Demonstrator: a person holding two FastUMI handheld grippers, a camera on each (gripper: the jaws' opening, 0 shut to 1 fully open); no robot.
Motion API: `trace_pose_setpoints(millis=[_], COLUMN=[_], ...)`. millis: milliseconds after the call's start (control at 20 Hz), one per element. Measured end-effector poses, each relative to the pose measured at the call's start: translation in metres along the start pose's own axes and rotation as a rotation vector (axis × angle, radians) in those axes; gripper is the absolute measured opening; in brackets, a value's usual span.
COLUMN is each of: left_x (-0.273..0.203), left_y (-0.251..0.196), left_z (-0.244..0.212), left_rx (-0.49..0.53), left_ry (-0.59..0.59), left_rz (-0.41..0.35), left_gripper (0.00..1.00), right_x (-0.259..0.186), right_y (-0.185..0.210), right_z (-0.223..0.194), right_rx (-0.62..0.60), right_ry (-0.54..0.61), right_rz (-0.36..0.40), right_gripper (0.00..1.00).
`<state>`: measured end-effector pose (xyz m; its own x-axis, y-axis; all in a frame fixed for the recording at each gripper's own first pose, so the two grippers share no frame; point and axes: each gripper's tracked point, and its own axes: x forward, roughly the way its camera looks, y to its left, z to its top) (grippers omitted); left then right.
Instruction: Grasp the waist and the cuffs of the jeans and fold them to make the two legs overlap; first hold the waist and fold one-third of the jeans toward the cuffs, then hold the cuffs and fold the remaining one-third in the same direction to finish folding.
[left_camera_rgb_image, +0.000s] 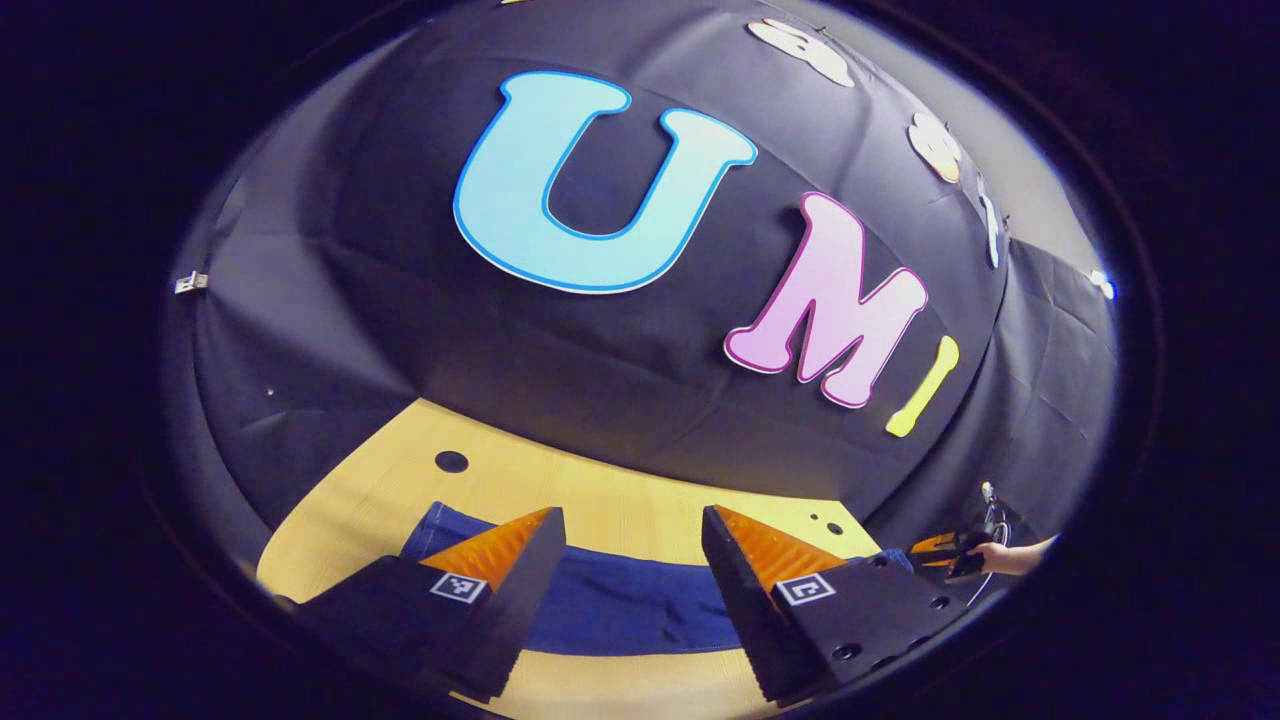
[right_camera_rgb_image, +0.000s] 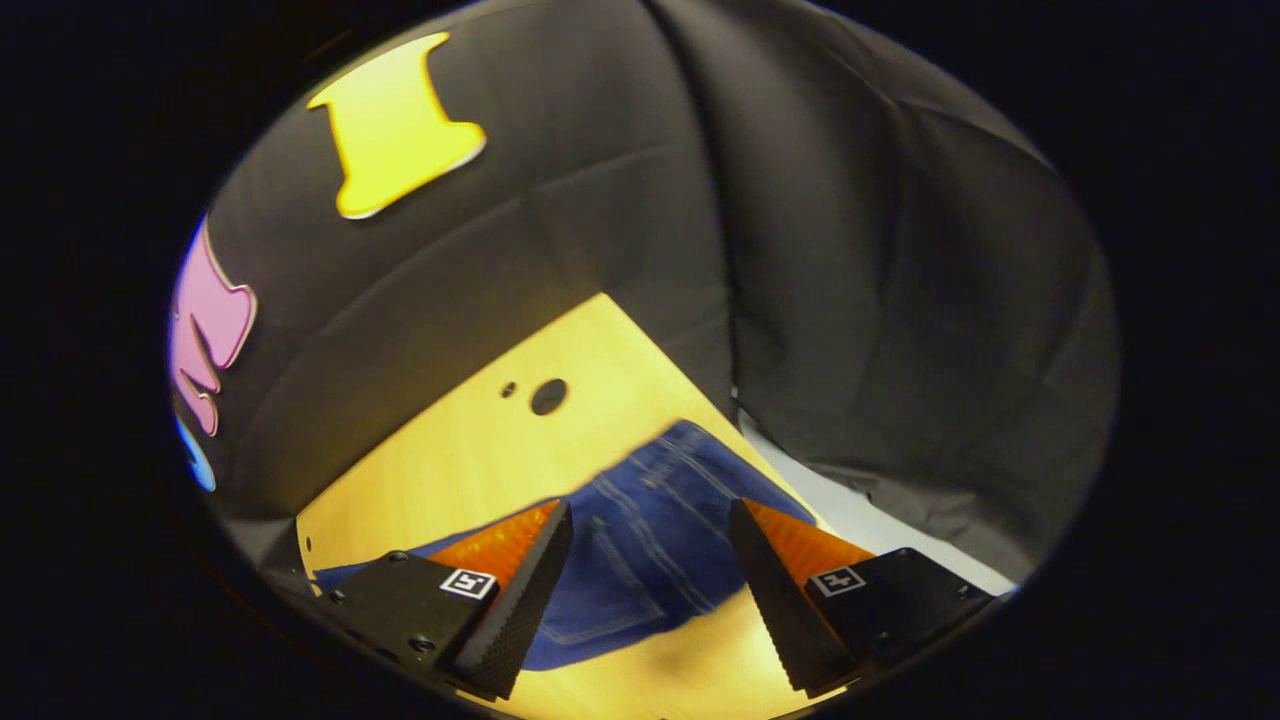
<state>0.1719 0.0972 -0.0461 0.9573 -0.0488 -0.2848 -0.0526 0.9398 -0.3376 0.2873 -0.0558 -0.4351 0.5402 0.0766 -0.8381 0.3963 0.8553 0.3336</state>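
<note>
Dark blue jeans (left_camera_rgb_image: 640, 595) lie flat across the wooden table (left_camera_rgb_image: 600, 500). In the left gripper view my left gripper (left_camera_rgb_image: 632, 540) is open above them, its fingers apart with cloth showing between and nothing held. Far to the right in that view the other gripper (left_camera_rgb_image: 945, 555) appears small, held by a hand (left_camera_rgb_image: 1010, 556). In the right gripper view my right gripper (right_camera_rgb_image: 650, 535) is open over the end of the jeans (right_camera_rgb_image: 650, 540) with seams and a pocket, near the table's right corner.
The table (right_camera_rgb_image: 480, 450) has round holes (right_camera_rgb_image: 548, 396) near its back edge. Black cloth walls stand close behind and to the right. A pale floor strip (right_camera_rgb_image: 860, 520) shows past the table's right edge.
</note>
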Motion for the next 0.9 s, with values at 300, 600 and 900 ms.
trace_pose_setpoints(millis=[300,600,900], left_x=[-0.002,-0.008,-0.051], left_y=[-0.044,-0.040,-0.019], left_z=[0.000,-0.008,0.002], left_rx=[0.137,0.129,0.106], left_ry=[0.025,0.061,0.040], left_rz=[-0.057,-0.100,-0.097], left_gripper=[0.90,0.90,0.90], right_x=[0.018,0.036,0.004], right_y=[-0.024,-0.028,0.003], right_z=[-0.026,-0.023,0.013], right_rx=[0.269,0.318,0.296], right_ry=[0.035,0.018,-0.108], right_rz=[-0.037,-0.065,-0.030], right_gripper=[0.90,0.60,0.29])
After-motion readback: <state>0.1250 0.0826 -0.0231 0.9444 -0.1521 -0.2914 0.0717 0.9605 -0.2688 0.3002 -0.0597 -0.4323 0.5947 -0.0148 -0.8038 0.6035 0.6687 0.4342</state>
